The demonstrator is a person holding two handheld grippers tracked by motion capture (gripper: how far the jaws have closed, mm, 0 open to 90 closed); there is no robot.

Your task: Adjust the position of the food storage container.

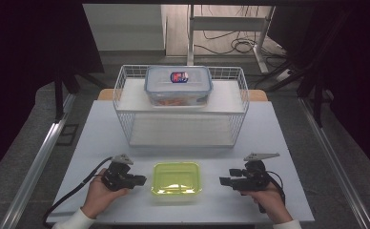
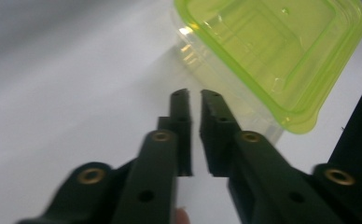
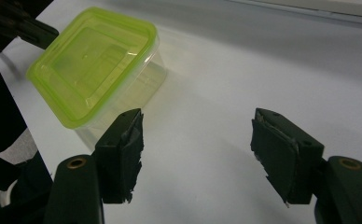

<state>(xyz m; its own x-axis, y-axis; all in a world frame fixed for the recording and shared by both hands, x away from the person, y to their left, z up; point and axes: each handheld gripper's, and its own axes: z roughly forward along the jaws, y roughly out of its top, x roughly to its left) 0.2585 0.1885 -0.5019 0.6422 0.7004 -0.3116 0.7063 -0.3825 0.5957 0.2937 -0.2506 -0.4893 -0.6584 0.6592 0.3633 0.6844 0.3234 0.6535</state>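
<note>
Two tools flank one green-lidded clear container (image 1: 176, 178) on near bench (image 1: 102, 129): left tool (image 1: 141, 180) almost together, nothing between; right tool (image 1: 222, 181) apart, empty.

lidded box (image 1: 176, 179) between left gripper (image 1: 136, 181) and right gripper (image 1: 225, 181) | wire rack (image 1: 126, 95) behind, holding container (image 1: 178, 86)

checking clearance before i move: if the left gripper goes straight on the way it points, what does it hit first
Probably the clear plastic container with the yellow-green lid. The left gripper, jaws a narrow gap apart with nothing between, points at its near side wall; how much bare white table lies between is unclear.
</note>
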